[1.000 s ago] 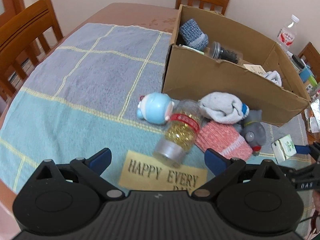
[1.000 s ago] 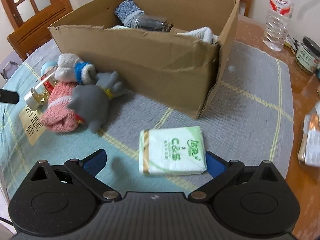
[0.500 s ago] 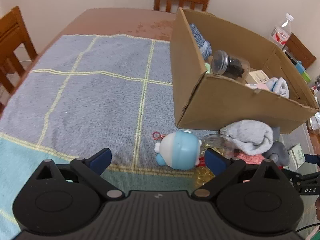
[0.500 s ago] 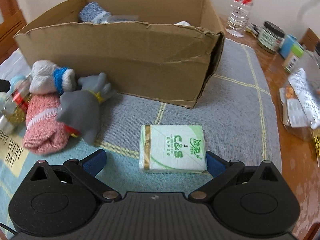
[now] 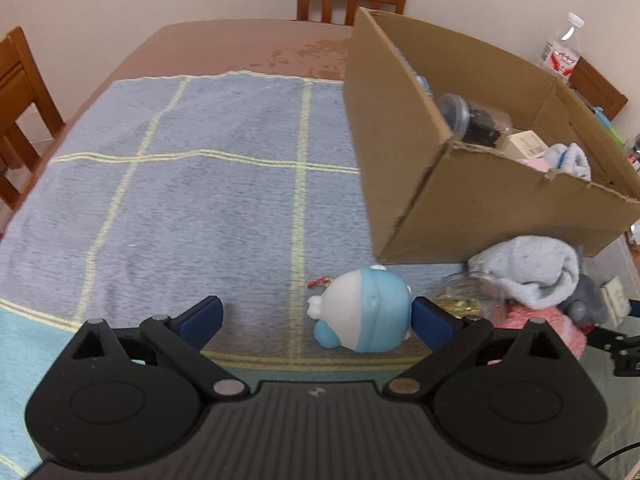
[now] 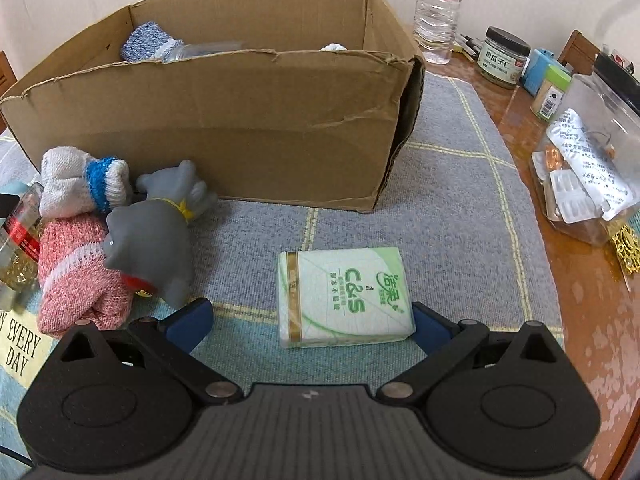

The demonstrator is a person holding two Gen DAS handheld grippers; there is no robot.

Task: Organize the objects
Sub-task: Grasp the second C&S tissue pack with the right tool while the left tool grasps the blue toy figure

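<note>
One cardboard box [image 6: 240, 140]. Outside it: one tissue pack [image 6: 344, 298], one grey toy [image 6: 156, 236], one blue-white toy [image 5: 366, 312], one pink sock roll [image 6: 76, 276], one white sock roll [image 6: 80, 186], one jar of gold bits [image 5: 464, 298]. Inside: one blue sock roll [image 6: 150, 46], one dark-filled jar [image 5: 474, 118]. One water bottle [image 6: 438, 8]. Two grippers, left [image 5: 316, 316] and right [image 6: 310, 322].

The left gripper [image 5: 316, 318] has swung left and closer to the blue-and-white toy [image 5: 366, 310], which now sits between its spread fingers, near the right one. The right gripper [image 6: 310, 322] has closed in on the green tissue pack [image 6: 344, 296], now between its fingers, touching the right one.
</note>
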